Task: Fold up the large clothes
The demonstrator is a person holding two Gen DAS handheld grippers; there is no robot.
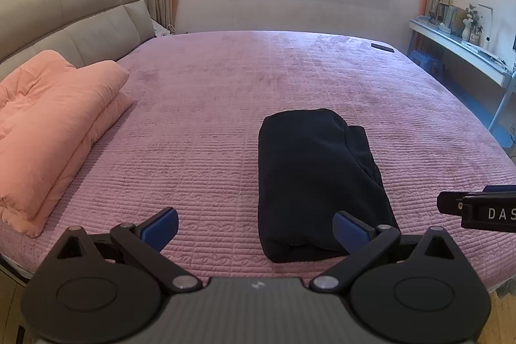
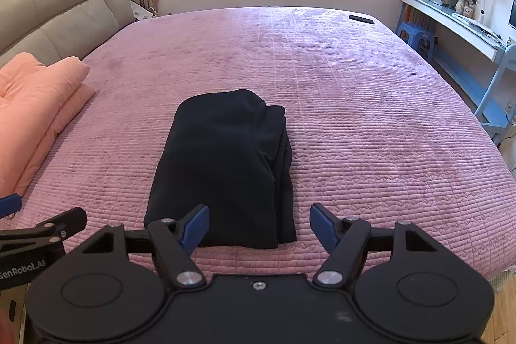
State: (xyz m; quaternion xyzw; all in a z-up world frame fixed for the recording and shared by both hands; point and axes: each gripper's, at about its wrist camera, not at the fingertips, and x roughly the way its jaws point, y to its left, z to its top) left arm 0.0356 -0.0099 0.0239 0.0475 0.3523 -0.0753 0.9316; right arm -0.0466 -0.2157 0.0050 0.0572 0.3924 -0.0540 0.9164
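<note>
A dark navy garment (image 1: 312, 179) lies folded into a thick rectangle on the pink quilted bed (image 1: 225, 105), near its front edge. It also shows in the right wrist view (image 2: 225, 170). My left gripper (image 1: 256, 229) is open and empty, just in front of the garment's near left corner. My right gripper (image 2: 259, 229) is open and empty, just in front of the garment's near right corner. Neither gripper touches the cloth. The right gripper's side shows at the right edge of the left wrist view (image 1: 480, 208).
A folded pink duvet (image 1: 48, 131) lies at the bed's left side by the grey headboard (image 1: 64, 18). A dark remote (image 2: 361, 19) lies at the far right corner. A desk (image 2: 451, 21) and blue stool (image 2: 416, 34) stand right of the bed.
</note>
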